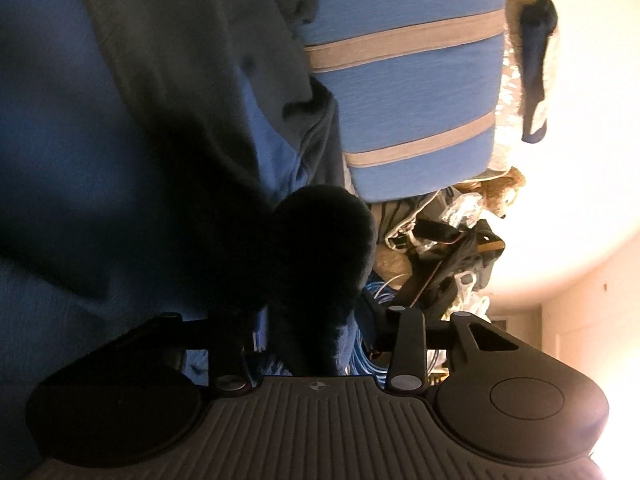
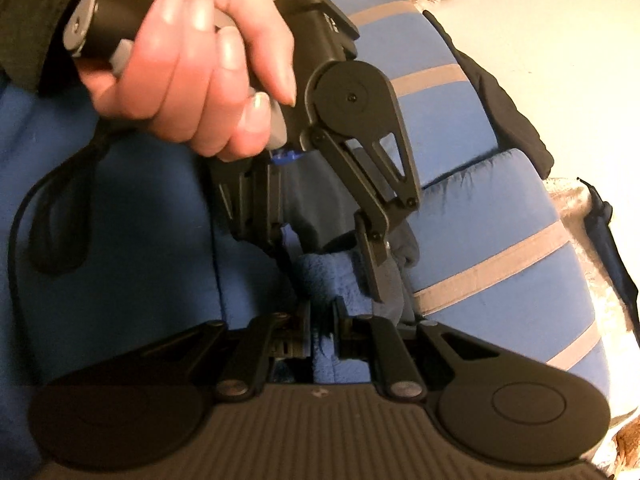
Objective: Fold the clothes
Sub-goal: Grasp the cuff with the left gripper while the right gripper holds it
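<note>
A blue fleece garment with grey stripes [image 2: 472,216] is spread out and also shows in the left wrist view [image 1: 404,92]. My right gripper [image 2: 323,334] is shut on a fold of the blue fleece. My left gripper [image 2: 332,252], held by a hand [image 2: 200,68], shows in the right wrist view just beyond it, jaws partly apart around the same bunched fabric. In the left wrist view, my left gripper [image 1: 316,336] has a dark blurred lump of fleece [image 1: 320,248] between its fingers; whether it pinches is unclear.
A dark grey-green garment [image 1: 192,60] lies beside the blue one. A cluttered pile of bags and cables [image 1: 444,256] stands beyond. A black cable [image 2: 24,220] hangs from the left handle. A pale floor [image 2: 540,20] lies beyond the fleece.
</note>
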A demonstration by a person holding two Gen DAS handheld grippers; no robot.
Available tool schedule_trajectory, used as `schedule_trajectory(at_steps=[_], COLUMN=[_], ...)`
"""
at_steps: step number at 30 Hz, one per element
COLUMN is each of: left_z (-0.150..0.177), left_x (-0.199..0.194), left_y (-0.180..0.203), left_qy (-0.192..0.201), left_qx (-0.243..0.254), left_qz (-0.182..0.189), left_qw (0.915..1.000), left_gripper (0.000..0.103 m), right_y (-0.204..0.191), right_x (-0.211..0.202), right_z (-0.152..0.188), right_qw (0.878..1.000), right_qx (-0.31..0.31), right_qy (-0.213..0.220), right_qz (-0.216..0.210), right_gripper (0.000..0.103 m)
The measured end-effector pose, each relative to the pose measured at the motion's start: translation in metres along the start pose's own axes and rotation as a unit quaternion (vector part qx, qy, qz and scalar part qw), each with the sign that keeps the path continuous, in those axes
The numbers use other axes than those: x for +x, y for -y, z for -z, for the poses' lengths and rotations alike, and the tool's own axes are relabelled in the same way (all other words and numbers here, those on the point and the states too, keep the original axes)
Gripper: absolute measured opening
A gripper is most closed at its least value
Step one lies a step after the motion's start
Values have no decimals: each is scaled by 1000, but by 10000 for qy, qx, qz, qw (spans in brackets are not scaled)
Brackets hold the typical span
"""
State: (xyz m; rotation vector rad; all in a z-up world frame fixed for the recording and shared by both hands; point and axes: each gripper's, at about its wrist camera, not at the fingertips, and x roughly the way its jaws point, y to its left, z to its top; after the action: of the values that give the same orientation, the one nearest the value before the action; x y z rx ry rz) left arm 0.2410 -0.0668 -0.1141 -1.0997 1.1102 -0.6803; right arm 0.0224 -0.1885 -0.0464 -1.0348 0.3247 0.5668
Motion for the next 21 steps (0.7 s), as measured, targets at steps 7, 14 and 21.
schedule_trajectory(at_steps=[7, 14, 21], left_z=[4, 17, 23], left_x=[-4, -11, -17], left_y=[17, 42, 62], left_qy=[131, 340, 447], left_qx=[589, 1431, 1763], left_qz=[-177, -365, -418], left_qw=[9980, 9884, 9824], left_gripper=[18, 18, 17], right_y=[7, 13, 22], right_x=[-1, 4, -3], right_z=[2, 8, 23], right_qw=[9998, 9974, 9941], right_qx=[177, 689, 1064], right_qy=[5, 99, 106], right_qz=[-53, -195, 174], right_gripper=[11, 34, 64])
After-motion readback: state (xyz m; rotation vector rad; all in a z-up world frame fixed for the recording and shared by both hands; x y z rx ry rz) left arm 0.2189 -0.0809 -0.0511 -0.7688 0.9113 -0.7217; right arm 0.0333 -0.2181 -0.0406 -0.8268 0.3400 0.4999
